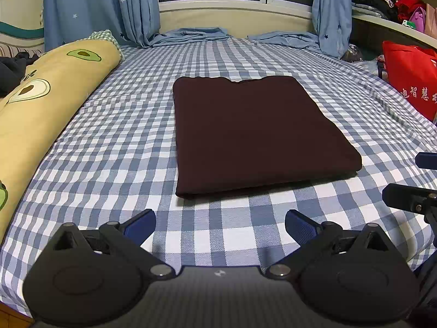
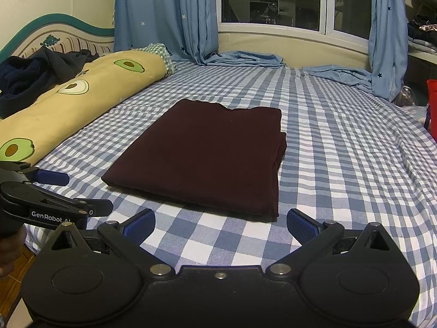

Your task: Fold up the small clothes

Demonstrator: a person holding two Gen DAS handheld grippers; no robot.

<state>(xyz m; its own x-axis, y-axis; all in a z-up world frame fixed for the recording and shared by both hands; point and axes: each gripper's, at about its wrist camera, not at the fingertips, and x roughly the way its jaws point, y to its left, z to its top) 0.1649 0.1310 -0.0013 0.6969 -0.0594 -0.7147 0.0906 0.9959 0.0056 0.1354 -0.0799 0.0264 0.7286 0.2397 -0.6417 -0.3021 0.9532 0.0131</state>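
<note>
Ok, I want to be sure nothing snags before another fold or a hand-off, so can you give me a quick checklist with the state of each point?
1. Left gripper open and empty: ok.
2. Right gripper open and empty: ok.
3. Dark maroon folded cloth lies flat on the blue-and-white checked bedsheet, free of both grippers: ok.
4. Cloth edges aligned: not ok, layers stick out unevenly on its right side.
5. Yellow avocado-print bolster apart from the cloth: ok.
6. Whether the fold is final: cannot tell.
</note>
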